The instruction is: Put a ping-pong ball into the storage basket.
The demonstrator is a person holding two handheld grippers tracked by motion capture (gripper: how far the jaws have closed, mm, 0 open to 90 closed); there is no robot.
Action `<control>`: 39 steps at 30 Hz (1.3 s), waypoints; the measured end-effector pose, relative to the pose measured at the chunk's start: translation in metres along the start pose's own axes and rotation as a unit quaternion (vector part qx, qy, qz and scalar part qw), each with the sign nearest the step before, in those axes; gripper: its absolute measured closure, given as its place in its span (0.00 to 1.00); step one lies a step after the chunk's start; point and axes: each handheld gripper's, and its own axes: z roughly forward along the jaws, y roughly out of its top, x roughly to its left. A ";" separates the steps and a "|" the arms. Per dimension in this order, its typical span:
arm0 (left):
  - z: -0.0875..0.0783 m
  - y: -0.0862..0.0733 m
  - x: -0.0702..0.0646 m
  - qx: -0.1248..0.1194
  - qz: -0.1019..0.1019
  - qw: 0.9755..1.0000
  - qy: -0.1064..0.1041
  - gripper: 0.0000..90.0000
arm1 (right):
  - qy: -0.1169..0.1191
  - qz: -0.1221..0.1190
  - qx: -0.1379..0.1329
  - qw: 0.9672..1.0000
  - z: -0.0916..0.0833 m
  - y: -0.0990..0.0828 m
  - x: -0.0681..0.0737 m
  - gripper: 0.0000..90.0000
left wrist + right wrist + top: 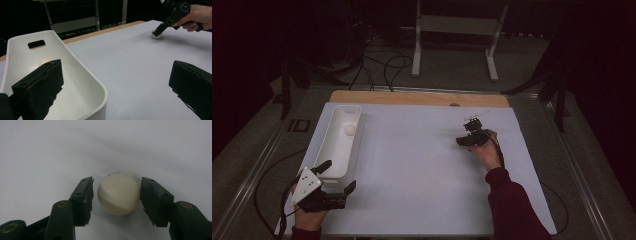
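left gripper (334, 181): nearest the camera, parked at the tabletop's front-left corner, jaws spread wide with nothing between them.
white bin (339, 145): long plastic tub right by that gripper, one small pale ball (350, 129) already sitting in its far end.
tabletop (412, 160): plain white sheet, bare through the middle.
right gripper (475, 131): far right of the sheet, tipped down at the table.
ping-pong ball (118, 193): sits on the sheet right between the right jaws; there's still a sliver of gap on each side, so it's bracketed rather than pinched yet.
handling guess: looks like a hollow celluloid-type ball, so super light, stiff but crushable, smooth and prone to rolling or squirting out.
where to grab: across the widest middle, pads square on opposite sides, gentle squeeze only; a hold too high or too low would probably pop it free.
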 end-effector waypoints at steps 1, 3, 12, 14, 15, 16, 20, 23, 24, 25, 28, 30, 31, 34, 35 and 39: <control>0.000 0.000 0.000 0.000 0.000 1.000 0.000 0.00 | 0.000 0.001 0.000 1.000 0.000 0.000 0.000 0.50; 0.000 0.000 0.000 0.001 0.000 1.000 0.000 0.00 | -0.003 0.001 0.003 1.000 0.001 0.000 0.000 0.52; 0.000 0.000 0.000 0.000 0.000 1.000 0.001 0.00 | -0.003 -0.001 0.003 1.000 -0.001 0.000 0.000 0.56; 0.000 0.000 0.000 0.000 0.000 1.000 0.001 0.00 | -0.004 -0.001 -0.001 1.000 -0.002 0.000 0.000 0.56; 0.000 0.000 0.000 0.000 0.000 1.000 0.001 0.00 | -0.002 -0.001 -0.003 1.000 -0.003 0.000 0.000 0.56; 0.000 0.000 0.000 0.000 0.000 1.000 0.001 0.00 | -0.001 -0.003 -0.004 1.000 -0.005 0.000 0.000 0.56; 0.000 0.000 0.000 0.000 0.000 1.000 0.001 0.00 | 0.001 -0.002 -0.009 1.000 -0.008 0.000 0.001 0.56; 0.000 0.000 0.000 0.000 0.000 1.000 0.001 0.00 | 0.002 -0.003 -0.013 1.000 -0.011 0.001 0.002 0.56; 0.000 0.000 0.000 0.000 0.000 1.000 0.001 0.00 | 0.003 -0.007 -0.014 1.000 -0.011 0.001 0.002 0.56; 0.000 0.000 0.000 0.000 0.000 1.000 0.001 0.00 | 0.004 -0.006 -0.014 1.000 -0.012 0.001 0.003 0.56; 0.000 0.000 0.000 0.000 0.000 1.000 0.001 0.00 | 0.005 -0.009 -0.015 1.000 -0.013 0.002 0.005 0.56; 0.000 0.000 0.000 0.000 0.000 1.000 0.001 0.00 | 0.006 -0.012 -0.017 1.000 -0.014 0.002 0.005 0.56; 0.000 0.000 0.000 -0.001 0.000 1.000 0.001 0.00 | 0.007 -0.013 -0.017 1.000 -0.015 0.002 0.006 0.56; 0.000 0.000 0.000 -0.001 0.000 1.000 0.001 0.00 | 0.007 -0.013 -0.019 1.000 -0.016 0.002 0.007 0.56; 0.000 0.000 0.000 -0.001 0.000 1.000 0.001 0.00 | 0.007 -0.014 -0.020 1.000 -0.017 0.002 0.007 0.56; 0.000 0.000 0.000 -0.001 0.000 1.000 0.001 0.00 | 0.009 -0.018 -0.022 1.000 -0.020 0.003 0.009 0.56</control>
